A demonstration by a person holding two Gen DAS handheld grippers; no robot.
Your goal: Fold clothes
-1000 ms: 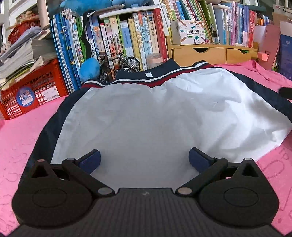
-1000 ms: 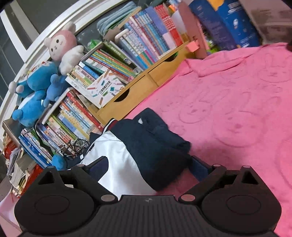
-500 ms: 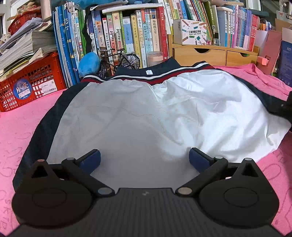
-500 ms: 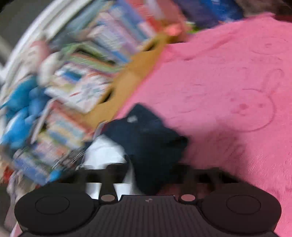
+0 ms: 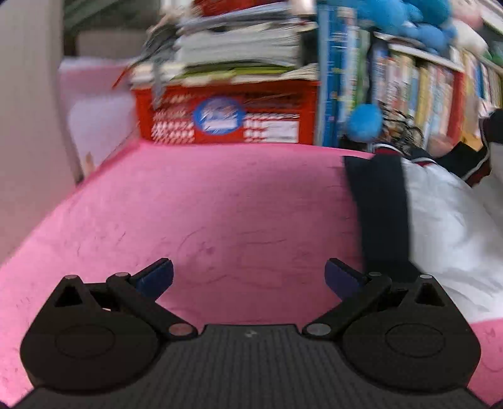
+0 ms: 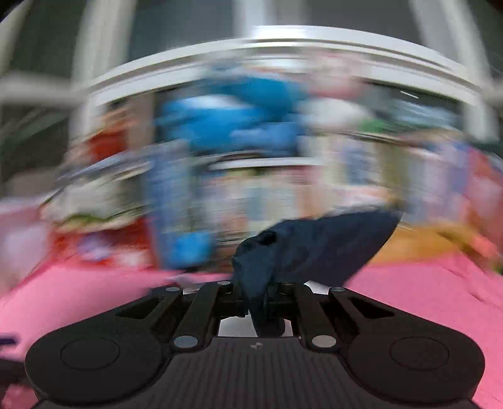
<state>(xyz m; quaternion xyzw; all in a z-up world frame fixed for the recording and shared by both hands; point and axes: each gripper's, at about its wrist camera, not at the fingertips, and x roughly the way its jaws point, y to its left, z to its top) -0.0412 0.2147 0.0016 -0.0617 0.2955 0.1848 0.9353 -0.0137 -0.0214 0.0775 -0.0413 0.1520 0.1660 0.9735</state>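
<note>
Your right gripper [image 6: 256,295] pinches the navy sleeve [image 6: 317,245] tight, lifted off the pink blanket [image 6: 424,292]; carry it across the jacket [image 5: 446,217] and lay it flat. Left gripper [image 5: 248,277] hangs spread and empty beside the jacket's dark edge — use it to pin that edge.

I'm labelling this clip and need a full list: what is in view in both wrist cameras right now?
Jacket: one, white body with navy sleeve, lying on the right of the pink cover; a navy part of it is pinched in the right tool.
Pink cover: one, spread over the whole surface.
Red crate: one, behind the cover, with a round blue sticker.
Paper stack: one pile, white, on top of the crate.
Books: one row, mixed colours, upright, right of the crate.
Plush toy: blue, above the books; count unclear.
Left tool: one, black, blue pads apart, nothing between.
Right tool: one, black, shut on navy cloth.
</note>
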